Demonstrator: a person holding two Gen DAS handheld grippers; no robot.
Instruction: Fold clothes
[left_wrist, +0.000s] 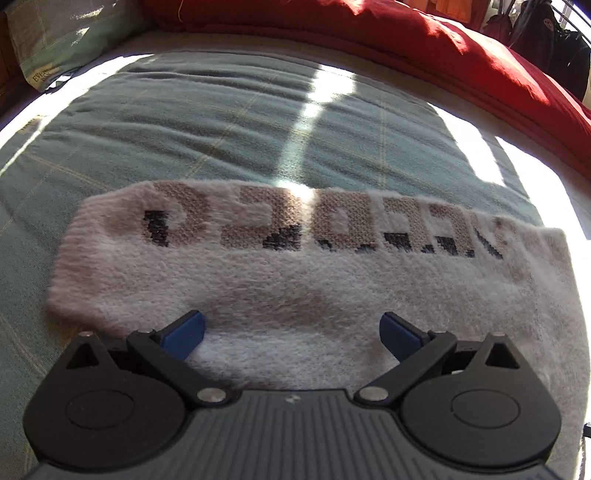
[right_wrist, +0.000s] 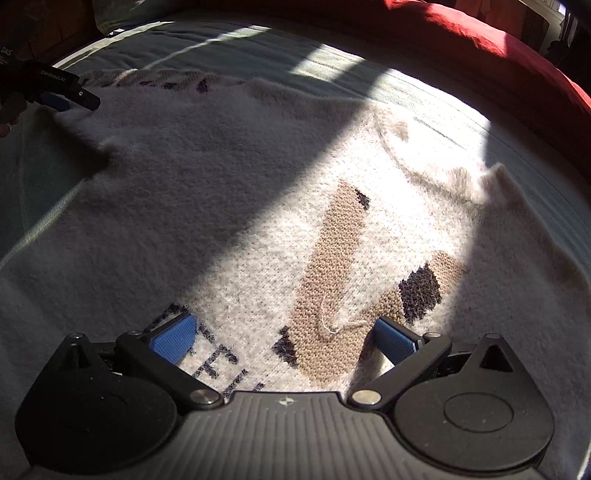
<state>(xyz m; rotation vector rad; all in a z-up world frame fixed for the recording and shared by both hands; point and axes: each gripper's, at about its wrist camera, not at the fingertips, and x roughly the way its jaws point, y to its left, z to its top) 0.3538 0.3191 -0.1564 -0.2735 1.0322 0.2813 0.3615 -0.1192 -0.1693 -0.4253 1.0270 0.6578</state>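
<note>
A fuzzy white knitted sweater (left_wrist: 295, 288) with tan and black block letters lies on the bed, its fold forming a long band across the left wrist view. My left gripper (left_wrist: 291, 334) hangs open just above its near part, blue pads (left_wrist: 184, 334) wide apart, nothing between them. In the right wrist view the same sweater (right_wrist: 229, 192) spreads flat, half in shadow, with a loose thread by the tan lettering. My right gripper (right_wrist: 284, 341) is open low over it, holding nothing. The left gripper (right_wrist: 61, 98) shows at the far left edge of the sweater.
The sweater rests on a green checked bedspread (left_wrist: 221, 122) with bright sun patches. A red blanket (left_wrist: 461, 55) is bunched along the far and right side. A pillow (left_wrist: 48, 44) sits at the far left, and dark bags (left_wrist: 543, 33) stand at the far right.
</note>
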